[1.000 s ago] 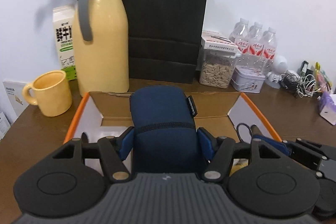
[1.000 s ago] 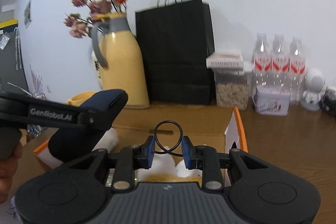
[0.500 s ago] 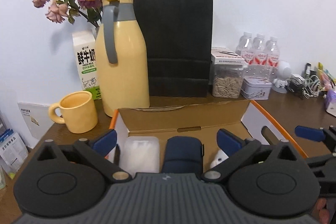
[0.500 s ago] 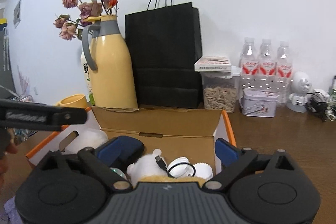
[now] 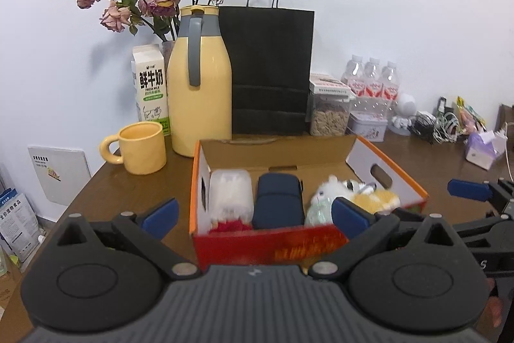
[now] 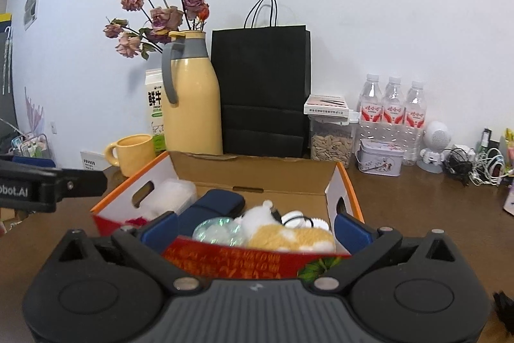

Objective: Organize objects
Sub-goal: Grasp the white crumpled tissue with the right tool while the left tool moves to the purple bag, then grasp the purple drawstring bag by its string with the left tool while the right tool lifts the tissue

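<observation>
Hovering wide open and empty before the packed cardboard box, the left gripper and right gripper could snag its near wall and tip the yellow mug.

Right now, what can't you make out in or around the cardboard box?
- Box floor: in both wrist views, hidden by the red front wall and the contents.
- Red wall's gold lettering: right wrist view, blurred.
- White charger: right wrist view, partly behind the plush toy.
</observation>
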